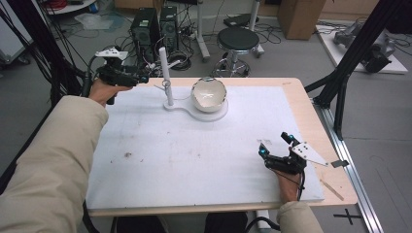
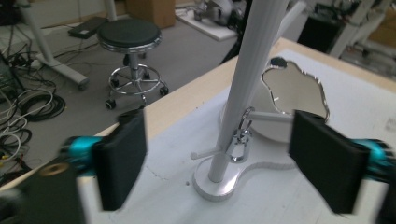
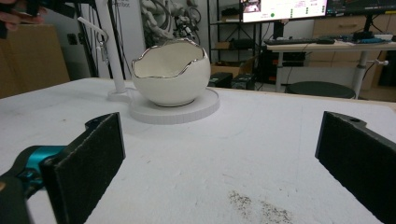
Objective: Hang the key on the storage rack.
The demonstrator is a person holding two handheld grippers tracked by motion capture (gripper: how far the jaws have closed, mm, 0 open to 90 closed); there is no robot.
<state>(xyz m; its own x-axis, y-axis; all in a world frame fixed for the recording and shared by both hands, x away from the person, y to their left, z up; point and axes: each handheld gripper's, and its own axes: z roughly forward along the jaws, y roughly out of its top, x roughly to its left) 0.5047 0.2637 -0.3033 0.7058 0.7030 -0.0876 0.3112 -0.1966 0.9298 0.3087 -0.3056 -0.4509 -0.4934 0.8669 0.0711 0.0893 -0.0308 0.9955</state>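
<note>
Standing here, my worry is the white stand [image 1: 166, 77] at the far edge of the worktop [image 1: 194, 160]. The left gripper [image 1: 141, 75] hovers just beside its upright post, fingers [image 2: 122, 156] spread wide with nothing between them. A small metal ring [image 2: 239, 140] hangs on a side peg low on that post. One careless sideways move could knock the slim post, rock the base, and shake the eggshell-shaped bowl [image 1: 209, 93] sitting on it; the bowl looks fragile and could tip or chip. The ring might also slide off its peg. The right gripper [image 1: 277, 150] rests well apart near the front edge, fingers [image 3: 88, 163] released, empty.
</note>
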